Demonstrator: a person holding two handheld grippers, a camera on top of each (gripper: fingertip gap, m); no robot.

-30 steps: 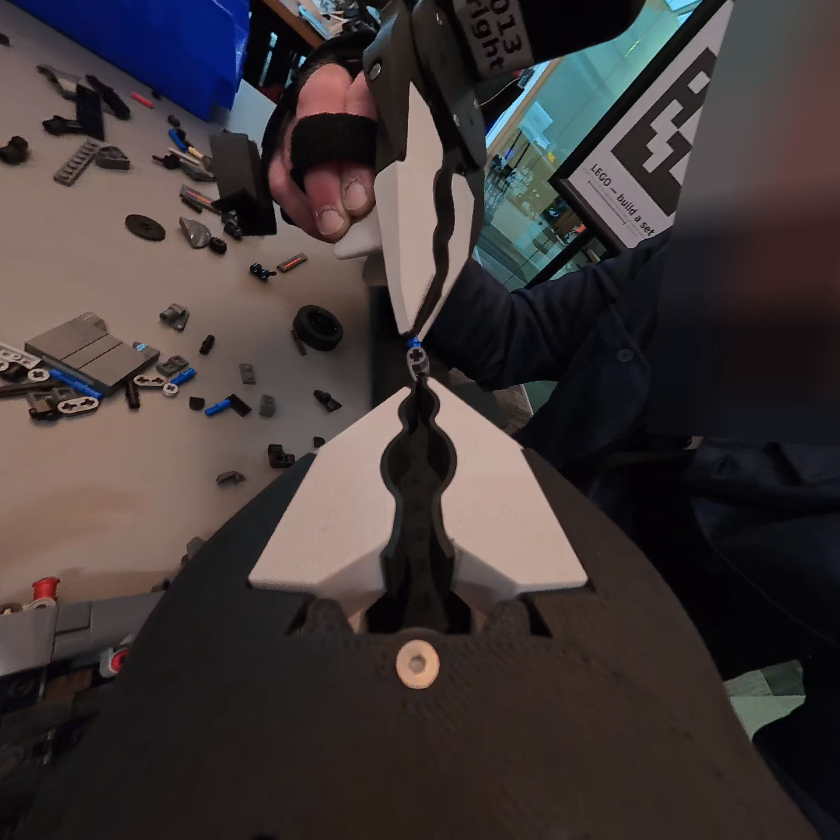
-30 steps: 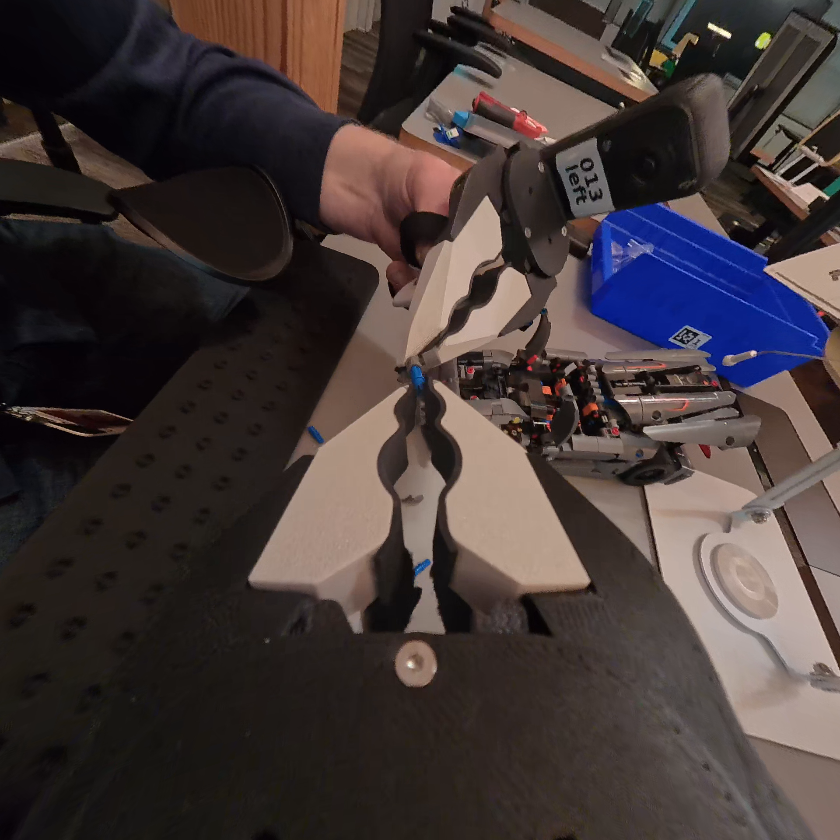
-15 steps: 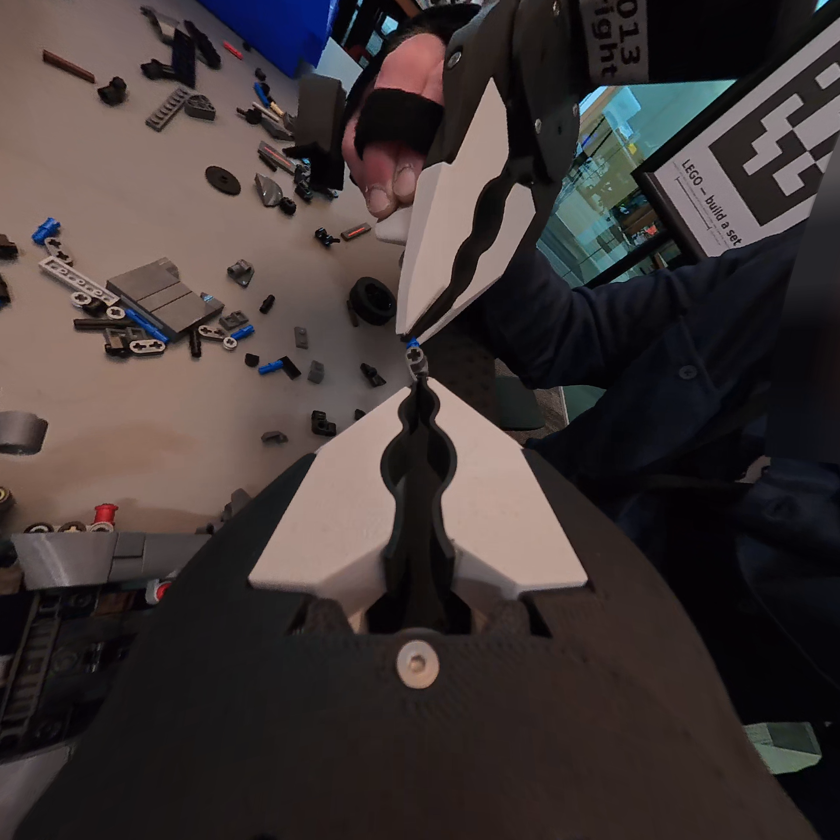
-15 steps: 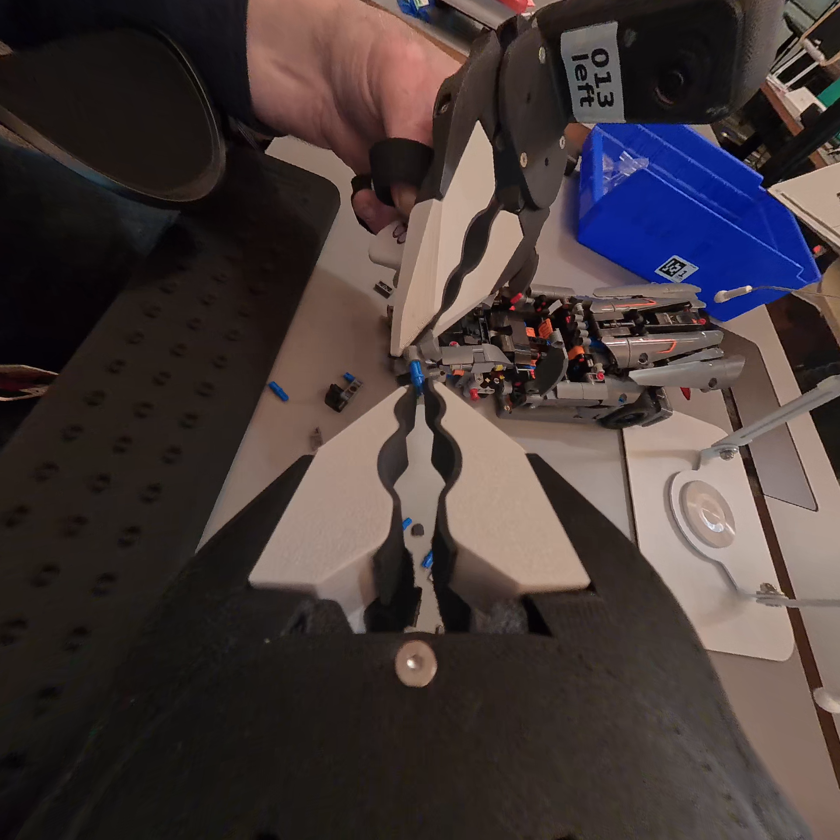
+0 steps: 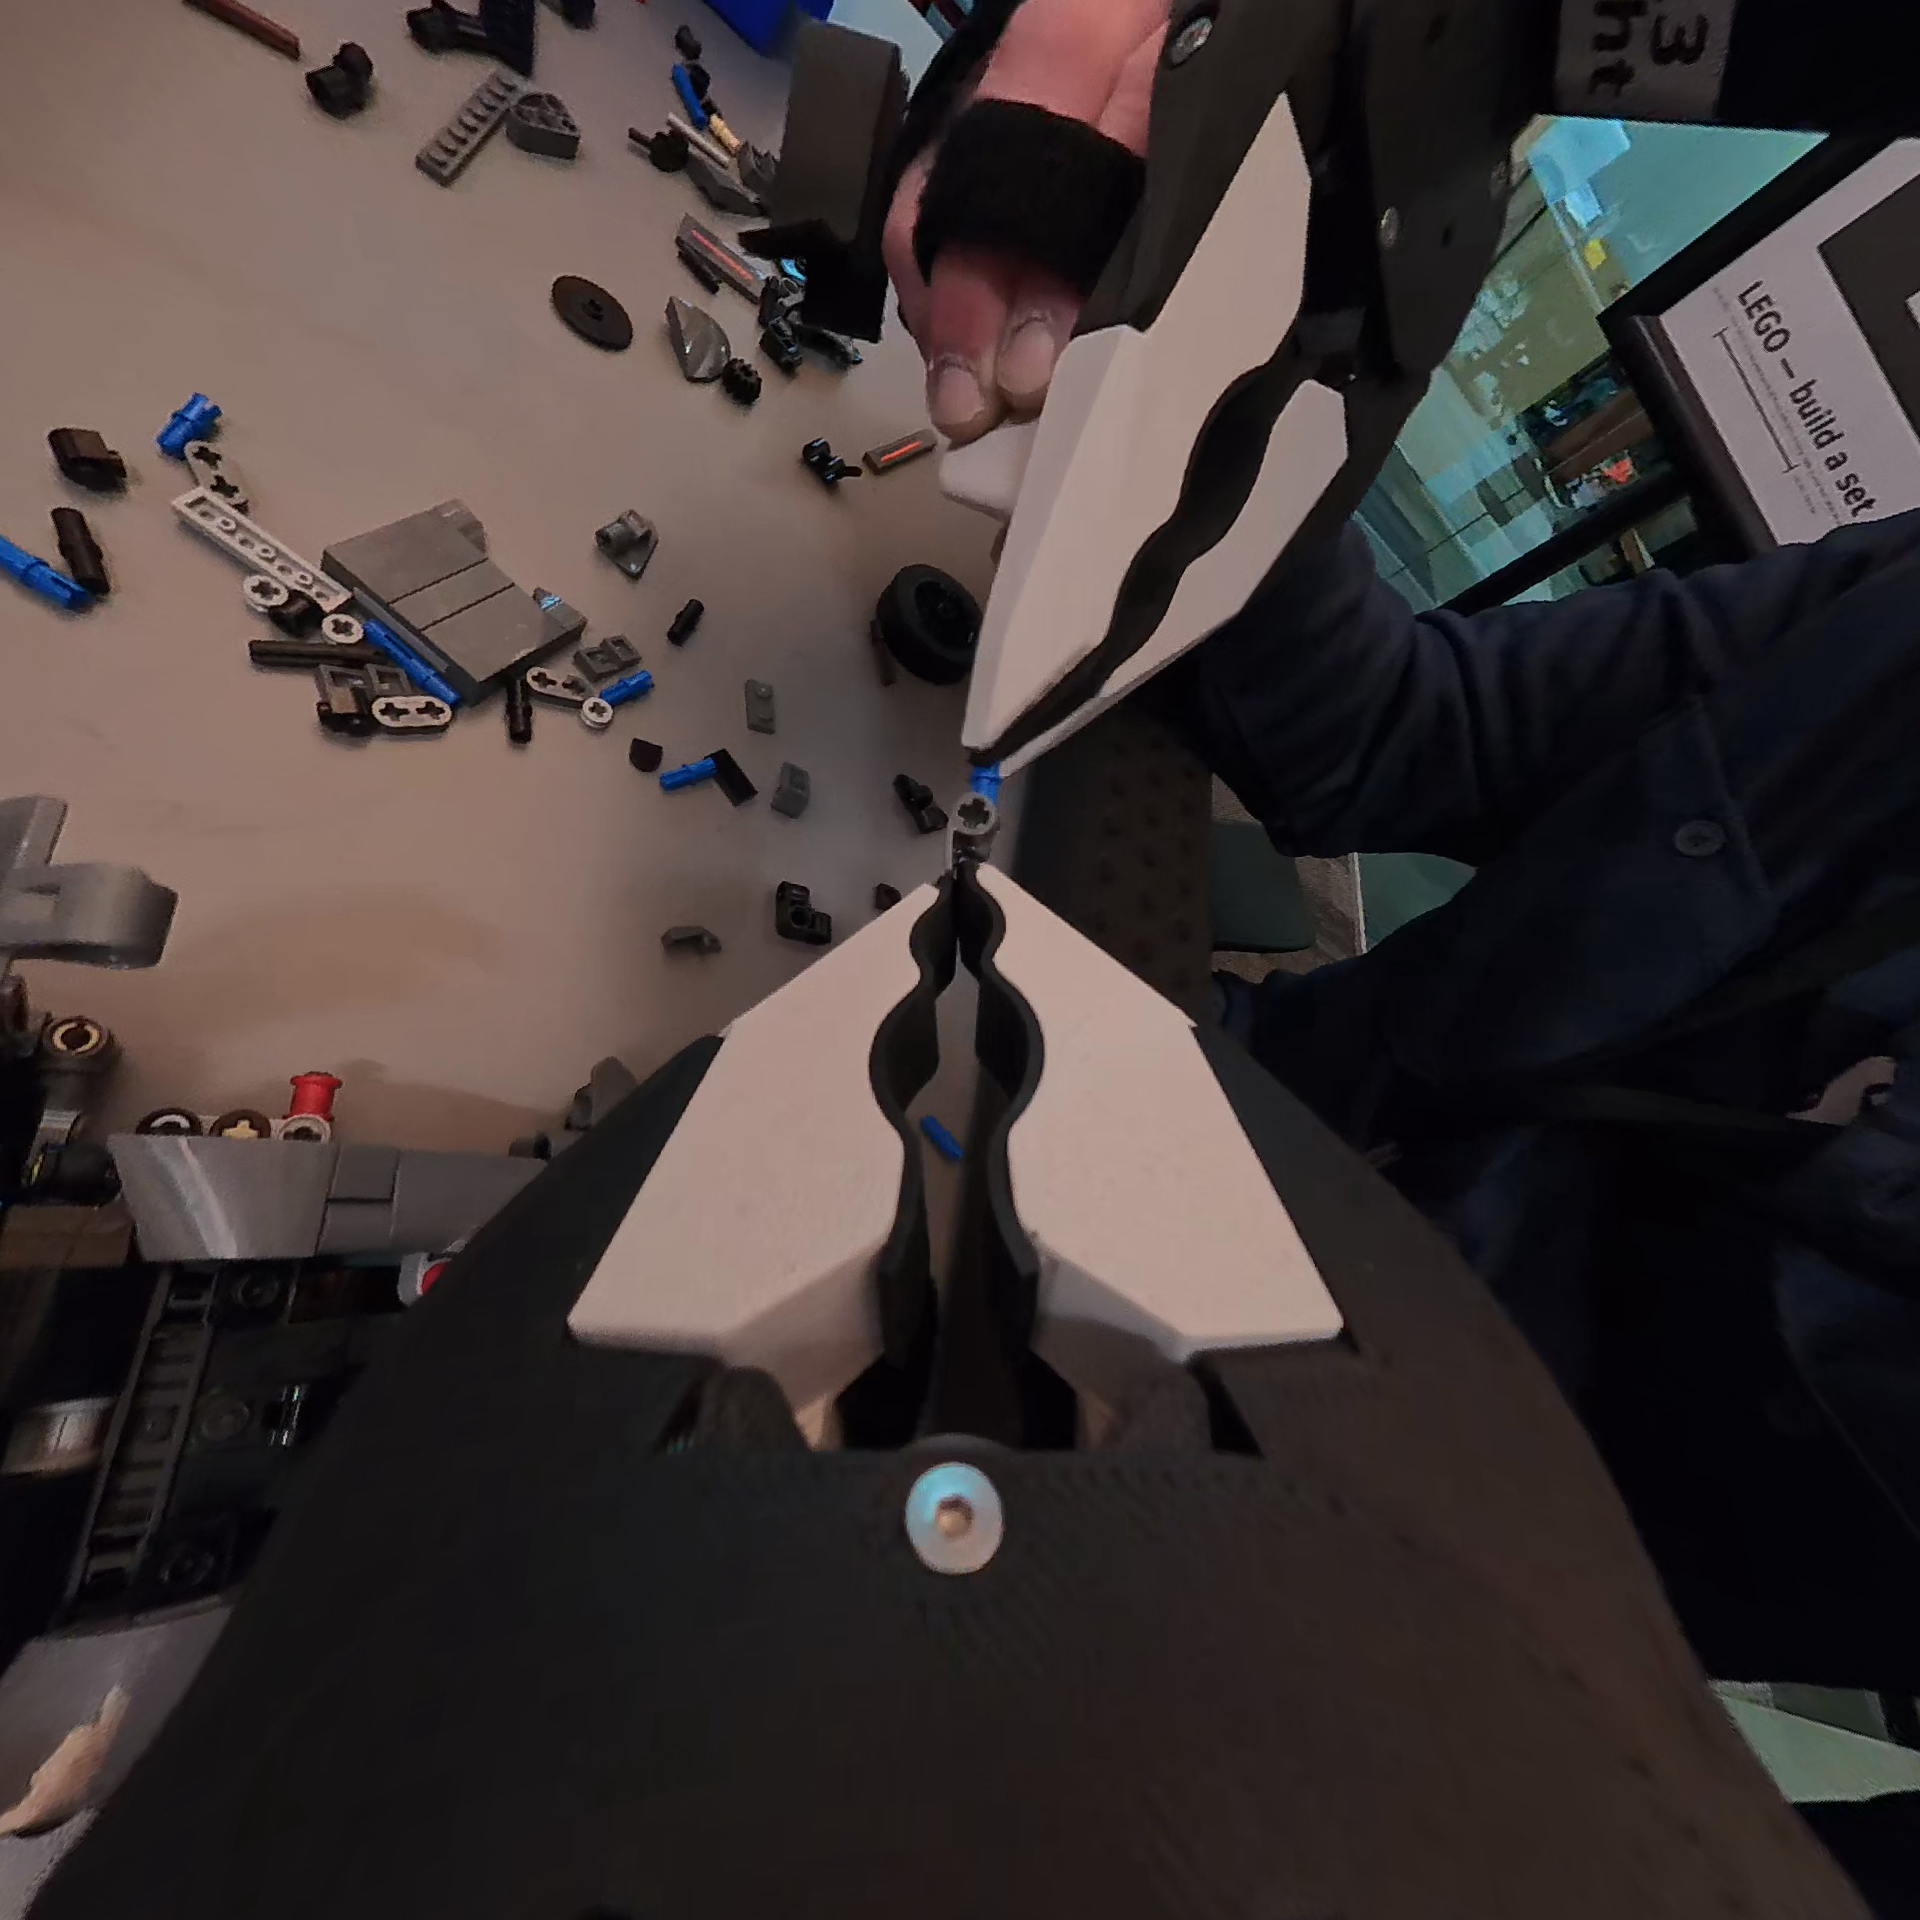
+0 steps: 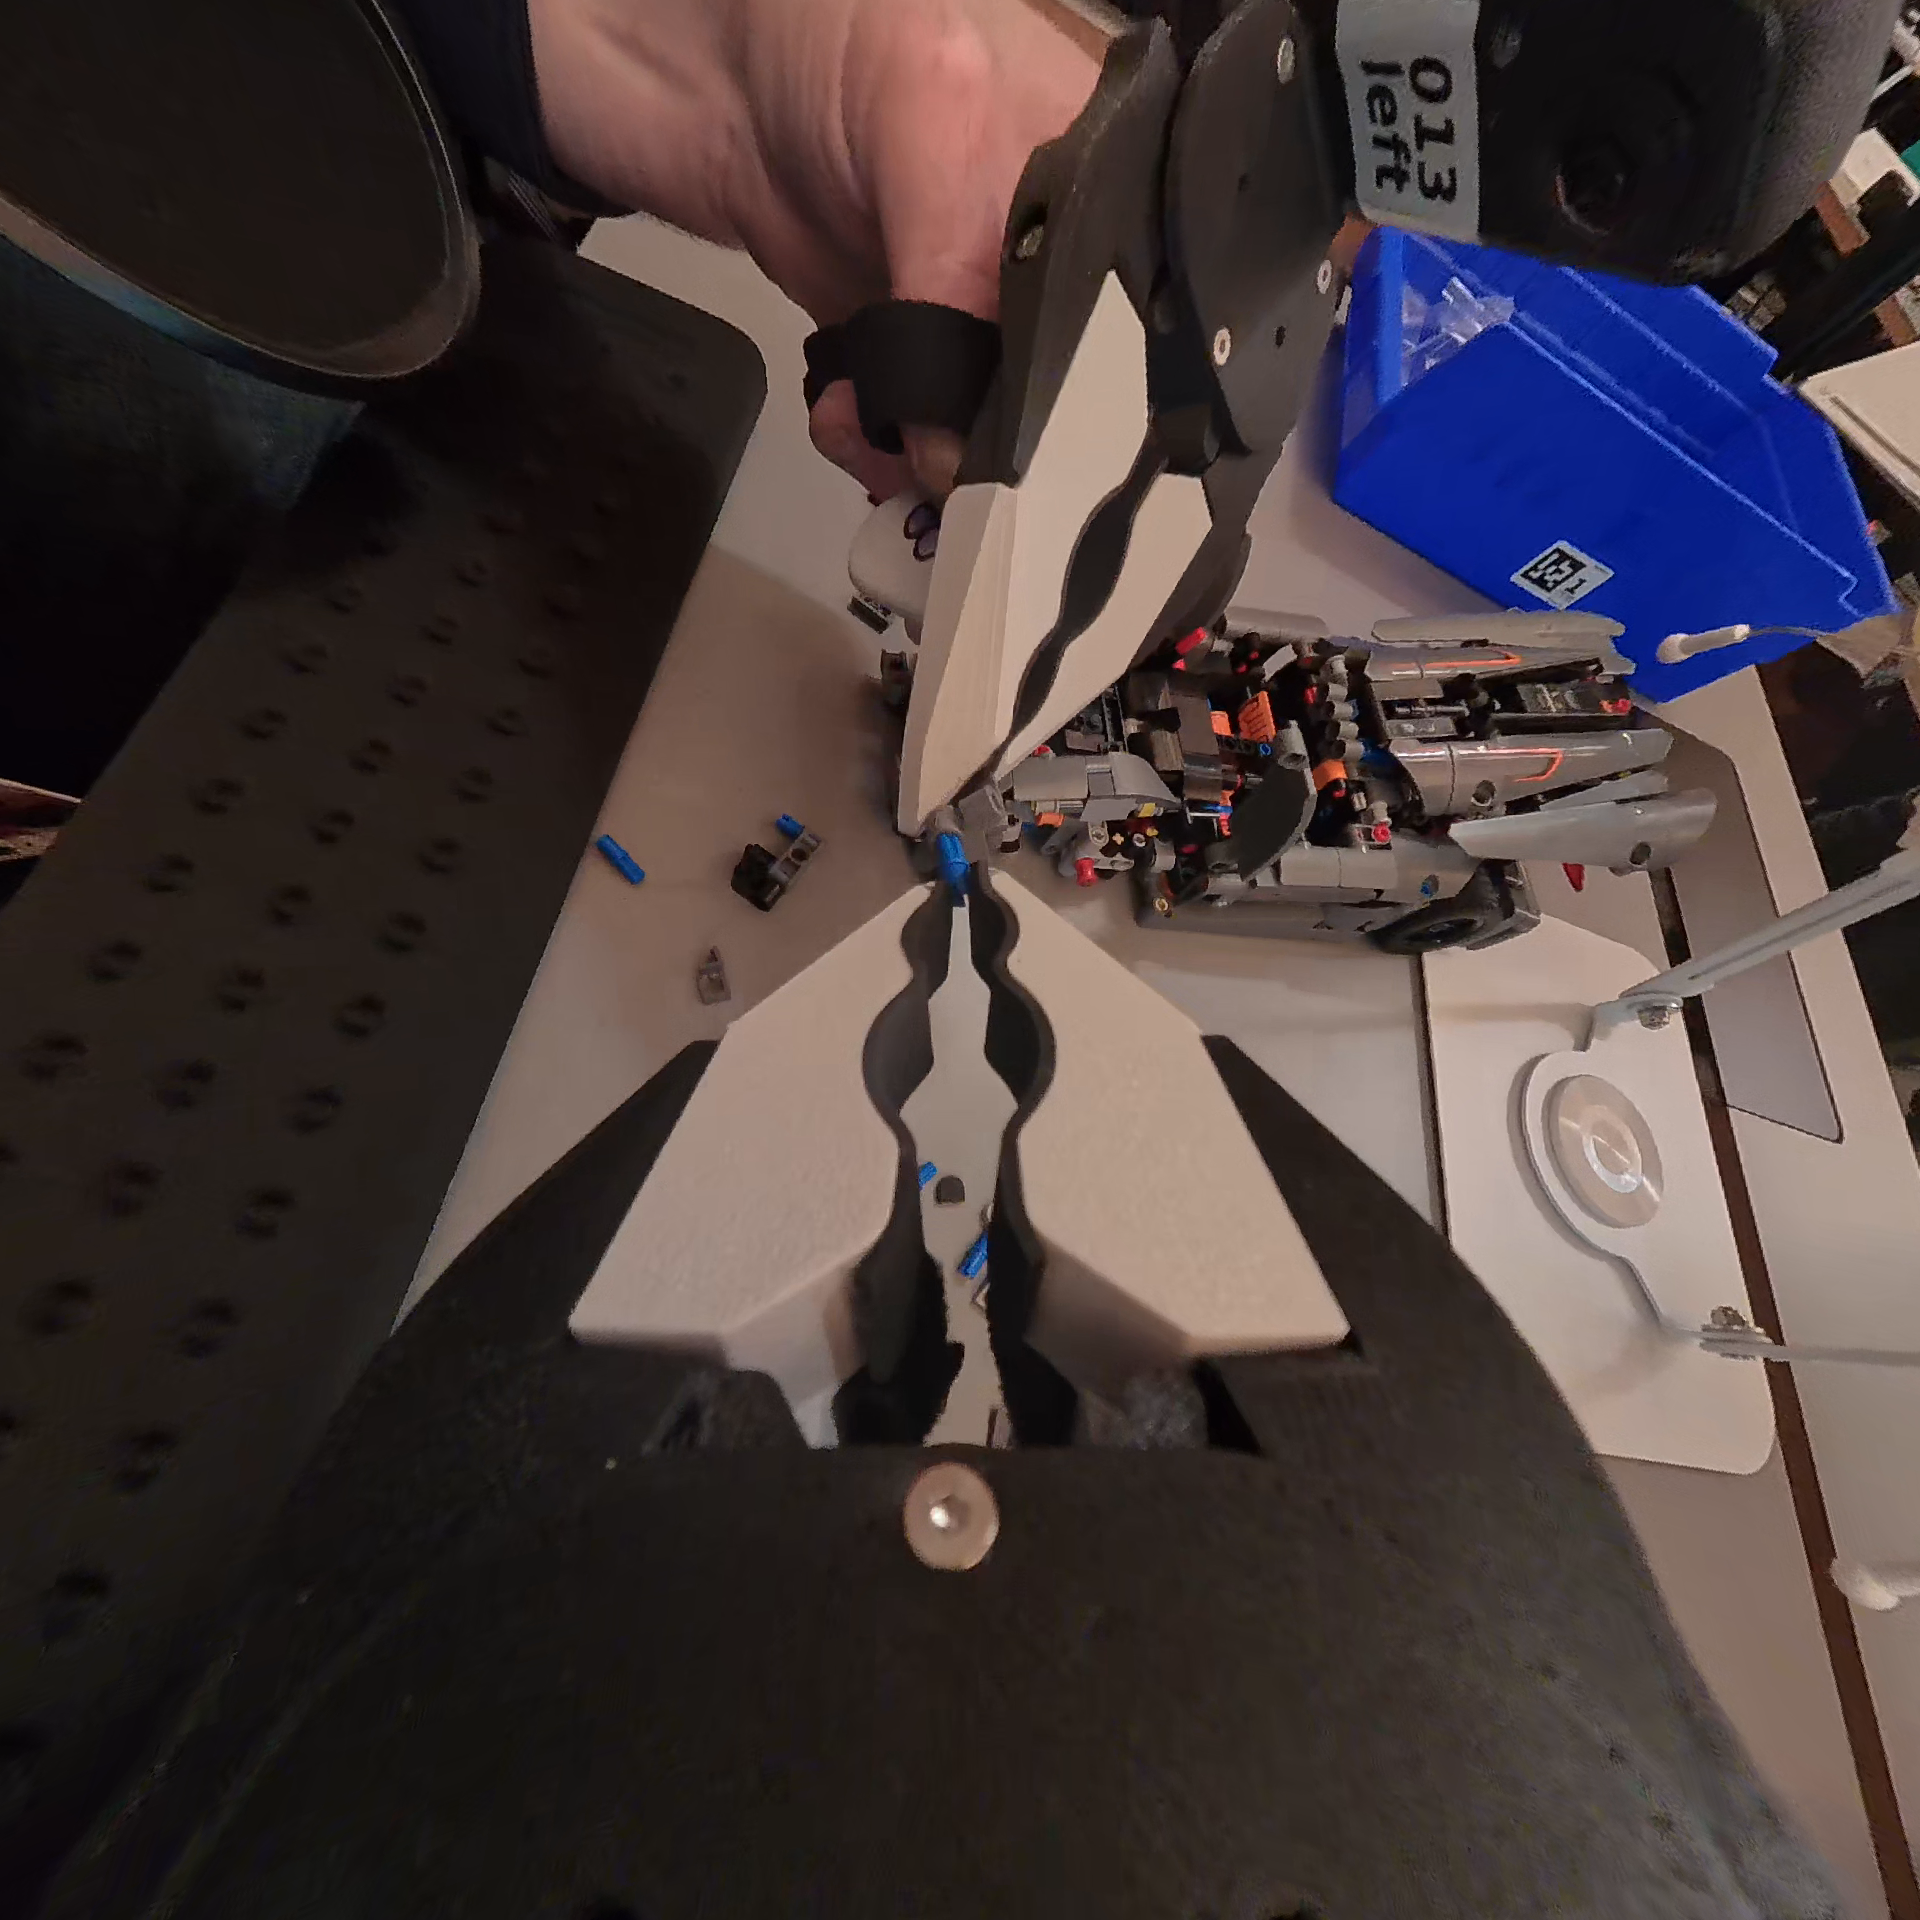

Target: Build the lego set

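My left gripper pinches a small grey connector — the right gripper (jaws closed) grips its blue pin above the littered tabletop.

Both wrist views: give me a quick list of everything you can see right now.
Small grey connector piece: one, pinched at the left gripper's tips.
Small blue pin: one, pinched at the right gripper's tips, meeting the connector.
Grey, black and orange model car: one, partly built, on the table beyond the grippers.
Blue plastic bin: one, behind the car.
Black rubber tyre: one, loose near the table edge.
Grey tile panel: one, among scattered small black, grey and blue parts.
Red pin: one, by the car body.
White table: one.
Left gripper: white fingers, shut.
Right gripper: white fingers, shut.
Hands: two, one on each gripper.
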